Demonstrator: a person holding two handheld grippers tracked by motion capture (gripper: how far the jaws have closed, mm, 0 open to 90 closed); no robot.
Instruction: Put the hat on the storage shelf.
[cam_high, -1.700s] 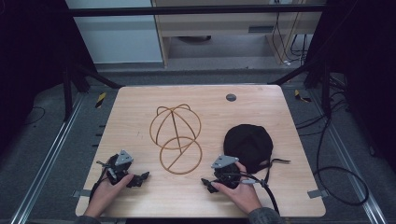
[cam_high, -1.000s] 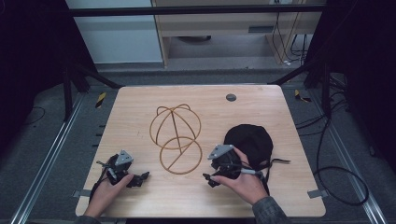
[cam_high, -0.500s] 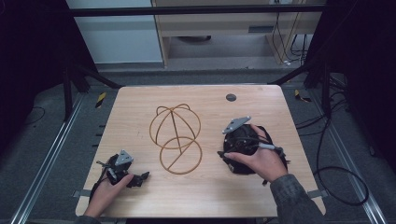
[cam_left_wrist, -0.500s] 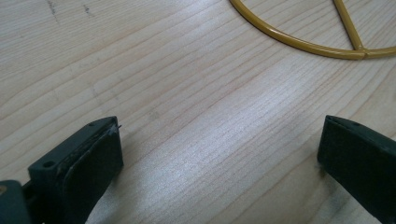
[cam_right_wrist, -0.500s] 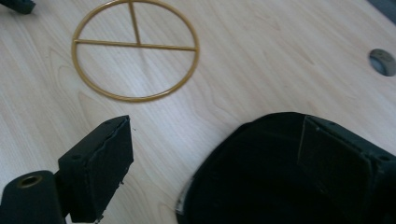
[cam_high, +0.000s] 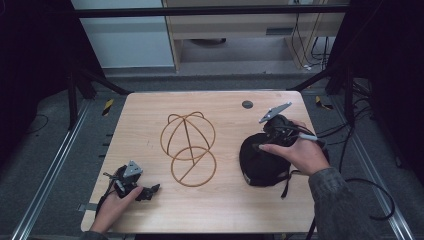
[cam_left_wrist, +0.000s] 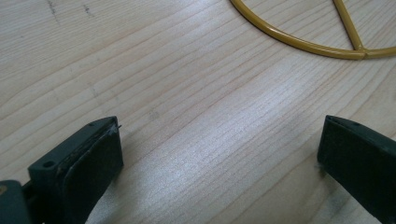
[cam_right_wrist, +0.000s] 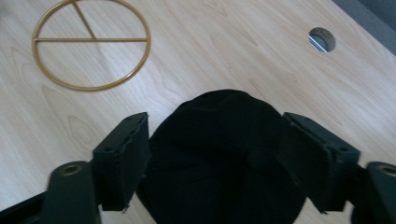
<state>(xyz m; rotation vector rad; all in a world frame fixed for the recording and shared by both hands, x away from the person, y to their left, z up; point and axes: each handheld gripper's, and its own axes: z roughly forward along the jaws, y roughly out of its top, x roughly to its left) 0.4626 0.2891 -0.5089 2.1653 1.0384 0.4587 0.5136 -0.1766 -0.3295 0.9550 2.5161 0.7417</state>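
Step in hand: the right gripper (cam_high: 276, 131) hangs over the black fabric cap (cam_high: 261, 161), lined up to take hold of it; judged from the layout, the cap is meant for the gold wire dome-shaped stand (cam_high: 188, 147).
Cap position: it lies on the pale wooden surface (cam_high: 225, 200), on the person's right, apart from the wire stand, with a strap trailing toward the near edge.
Right gripper state: jaws spread wide, one on each side of the cap's crown in the right gripper view, with nothing between them yet; the cap (cam_right_wrist: 224, 154) sits below and between the pads.
Left gripper state: the left gripper (cam_high: 134, 186) rests low at the near left corner of the surface, jaws wide apart and empty; bare wood lies between them in the left gripper view, with the stand's ring (cam_left_wrist: 299, 42) ahead.
Grip advice: come straight down and pinch a fold of fabric near the crown or the rim, not the whole dome, since soft cloth would likely slip from a broad hold.
Closing: close slowly until the fabric bunches firmly between the pads.
Risk: the loose strap could snag on the stand's wires, so lift the cap well clear of the surface before carrying it across.
Left hand's part: it is near enough to steady the stand's base ring if the light frame slides.
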